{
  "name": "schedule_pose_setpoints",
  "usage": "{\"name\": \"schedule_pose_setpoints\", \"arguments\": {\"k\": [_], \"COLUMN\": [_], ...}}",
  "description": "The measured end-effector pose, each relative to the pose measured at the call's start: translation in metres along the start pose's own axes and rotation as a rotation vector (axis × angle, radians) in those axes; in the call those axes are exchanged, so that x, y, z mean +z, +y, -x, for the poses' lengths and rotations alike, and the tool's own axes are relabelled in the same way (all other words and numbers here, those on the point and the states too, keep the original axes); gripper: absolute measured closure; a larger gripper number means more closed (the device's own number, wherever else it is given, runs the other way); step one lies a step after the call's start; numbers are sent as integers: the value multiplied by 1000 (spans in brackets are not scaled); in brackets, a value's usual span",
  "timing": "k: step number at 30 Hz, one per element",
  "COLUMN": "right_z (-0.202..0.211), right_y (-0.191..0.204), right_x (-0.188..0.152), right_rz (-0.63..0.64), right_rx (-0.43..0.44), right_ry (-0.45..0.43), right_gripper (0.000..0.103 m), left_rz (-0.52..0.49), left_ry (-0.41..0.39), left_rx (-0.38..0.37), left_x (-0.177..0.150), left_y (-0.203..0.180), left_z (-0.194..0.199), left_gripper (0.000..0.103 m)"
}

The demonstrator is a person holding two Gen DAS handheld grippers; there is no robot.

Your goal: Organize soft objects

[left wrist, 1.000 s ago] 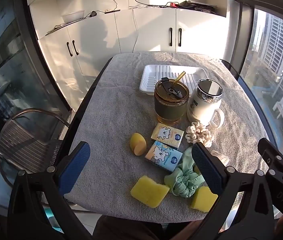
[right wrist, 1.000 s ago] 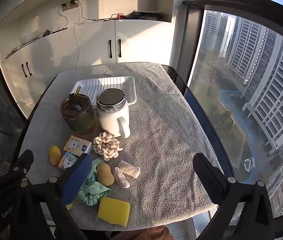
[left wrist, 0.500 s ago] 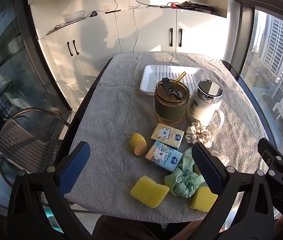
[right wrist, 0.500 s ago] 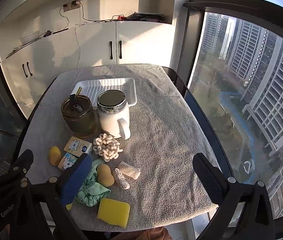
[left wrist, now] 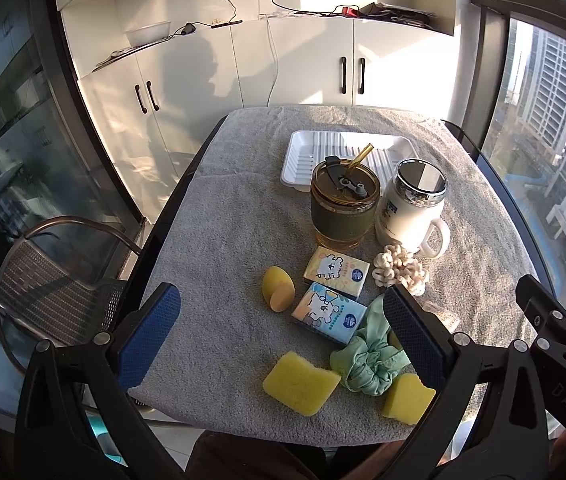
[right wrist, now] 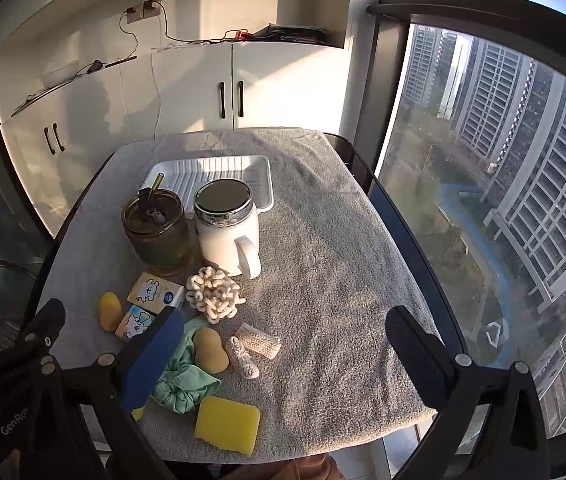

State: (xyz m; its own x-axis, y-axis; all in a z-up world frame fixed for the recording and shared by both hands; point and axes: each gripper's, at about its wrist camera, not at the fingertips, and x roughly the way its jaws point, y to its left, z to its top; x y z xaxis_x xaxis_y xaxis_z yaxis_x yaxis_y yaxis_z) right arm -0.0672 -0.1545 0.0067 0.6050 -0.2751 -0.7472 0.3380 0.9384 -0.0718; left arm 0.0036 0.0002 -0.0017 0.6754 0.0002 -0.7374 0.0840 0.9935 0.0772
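Left gripper (left wrist: 281, 330) and right gripper (right wrist: 283, 338): fingers spread wide, holding nothing, above the near table edge. Green scrunchie (left wrist: 367, 354), yellow sponges (left wrist: 301, 382), tissue packs (left wrist: 329, 316) and cream scrunchie (right wrist: 213, 294) clustered near that edge. White tray (right wrist: 259, 184) toward the far edge, behind two cups (left wrist: 343, 210).

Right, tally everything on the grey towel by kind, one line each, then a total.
Yellow sponges: 2
Egg-shaped makeup sponges: 2
Tissue packs: 2
Scrunchies: 2
Small knitted pieces: 2
Cups: 2
White tray: 1
Total: 13
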Motion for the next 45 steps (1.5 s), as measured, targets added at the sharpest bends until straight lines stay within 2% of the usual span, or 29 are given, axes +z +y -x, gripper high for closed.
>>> {"name": "schedule_pose_setpoints", "arguments": {"k": [45], "right_z": [0], "right_y": [-1], "right_x": [-1], "right_rz": [0], "right_rx": [-2], "right_ry": [-1], "right_gripper": [0], "left_rz": [-5], "left_ry": [-1], "left_rx": [4], "left_x": [3], "left_y": [5], "left_z": [3], "left_gripper": [0]}}
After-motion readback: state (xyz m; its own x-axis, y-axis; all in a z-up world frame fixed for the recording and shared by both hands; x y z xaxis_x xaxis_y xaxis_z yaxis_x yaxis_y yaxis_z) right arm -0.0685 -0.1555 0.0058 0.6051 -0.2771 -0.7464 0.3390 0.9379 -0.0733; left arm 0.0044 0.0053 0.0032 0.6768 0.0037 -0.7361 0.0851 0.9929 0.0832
